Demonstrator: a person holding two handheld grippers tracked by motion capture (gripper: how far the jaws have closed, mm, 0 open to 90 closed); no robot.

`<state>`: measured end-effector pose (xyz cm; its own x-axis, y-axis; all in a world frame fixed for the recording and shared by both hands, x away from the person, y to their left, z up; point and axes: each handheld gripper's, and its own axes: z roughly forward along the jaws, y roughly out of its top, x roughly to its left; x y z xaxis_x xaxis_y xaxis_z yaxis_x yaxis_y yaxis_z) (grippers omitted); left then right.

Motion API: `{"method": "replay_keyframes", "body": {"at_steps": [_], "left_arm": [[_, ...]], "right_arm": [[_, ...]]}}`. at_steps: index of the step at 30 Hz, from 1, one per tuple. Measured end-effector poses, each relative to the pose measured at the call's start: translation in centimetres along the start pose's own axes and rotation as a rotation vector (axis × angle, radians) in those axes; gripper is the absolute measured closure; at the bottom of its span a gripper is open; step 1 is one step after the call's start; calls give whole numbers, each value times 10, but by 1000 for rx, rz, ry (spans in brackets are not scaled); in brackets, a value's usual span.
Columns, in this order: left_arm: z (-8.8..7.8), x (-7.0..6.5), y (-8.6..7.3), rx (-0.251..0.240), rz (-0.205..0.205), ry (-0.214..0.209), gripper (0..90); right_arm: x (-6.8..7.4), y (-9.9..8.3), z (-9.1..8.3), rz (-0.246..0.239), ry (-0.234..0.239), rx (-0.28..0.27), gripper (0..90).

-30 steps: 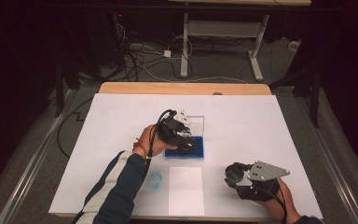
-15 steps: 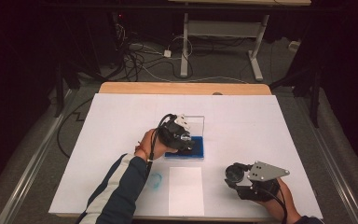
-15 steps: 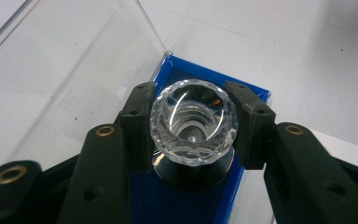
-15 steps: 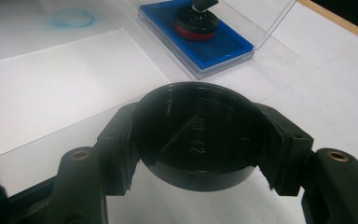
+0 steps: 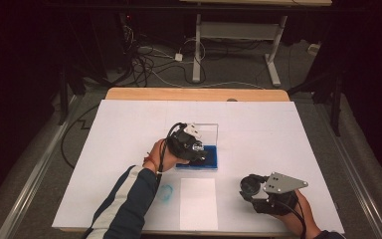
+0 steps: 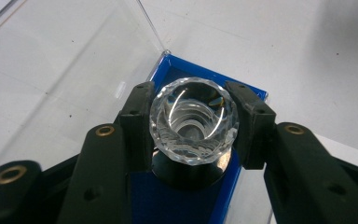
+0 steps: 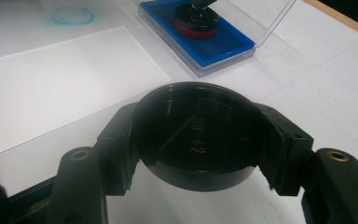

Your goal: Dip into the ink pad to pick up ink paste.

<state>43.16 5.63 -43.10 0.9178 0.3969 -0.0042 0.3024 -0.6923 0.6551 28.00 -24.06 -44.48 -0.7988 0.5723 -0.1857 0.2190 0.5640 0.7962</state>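
Left gripper view: the jaws of the left gripper (image 6: 193,122) are clamped on the faceted clear knob of a round stamp (image 6: 193,123), one pad at 9 o'clock of the knob and one at 3 o'clock. The stamp's dark base sits below the knob on the blue ink pad (image 6: 186,196), which lies in a clear plastic case whose open lid (image 6: 65,70) rises at 10 o'clock.

Right gripper view: the jaws of the right gripper (image 7: 198,133) are closed on a round black cap (image 7: 198,135), gripping its rim on both sides, its glossy face turned toward the camera. Past the cap at 12 o'clock lies the blue pad (image 7: 223,44) with the stamp's black-and-red base (image 7: 196,23) resting on it. At 10 o'clock lies a white sheet of paper (image 7: 60,79), and beyond it a faint blue ring mark (image 7: 72,15) on the counter.

High view: the left gripper (image 5: 191,147) is over the ink pad (image 5: 209,158) near the middle of the white counter (image 5: 278,129), held by the left hand (image 5: 161,155). The right gripper (image 5: 253,186) with its cap is at 4 o'clock of the pad, well apart from it, near the counter's close edge. The paper (image 5: 198,203) lies at 6 o'clock of the pad, with the blue ring mark (image 5: 165,192) just beside it at 9 o'clock.
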Motion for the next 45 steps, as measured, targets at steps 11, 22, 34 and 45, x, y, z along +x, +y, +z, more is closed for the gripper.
{"method": "replay_keyframes", "body": {"at_steps": [11,22,34,45], "left_arm": [[1,0,0,-3,-7,5,539],[0,-2,0,5,2,16,540],[0,-2,0,8,-1,10,540],[0,-1,0,14,-1,6,540]], "right_arm": [[1,1,0,-3,4,1,381],[-1,-1,0,12,-2,-1,381],[0,0,-1,7,-3,0,381],[0,0,-1,5,2,-6,381]]}}
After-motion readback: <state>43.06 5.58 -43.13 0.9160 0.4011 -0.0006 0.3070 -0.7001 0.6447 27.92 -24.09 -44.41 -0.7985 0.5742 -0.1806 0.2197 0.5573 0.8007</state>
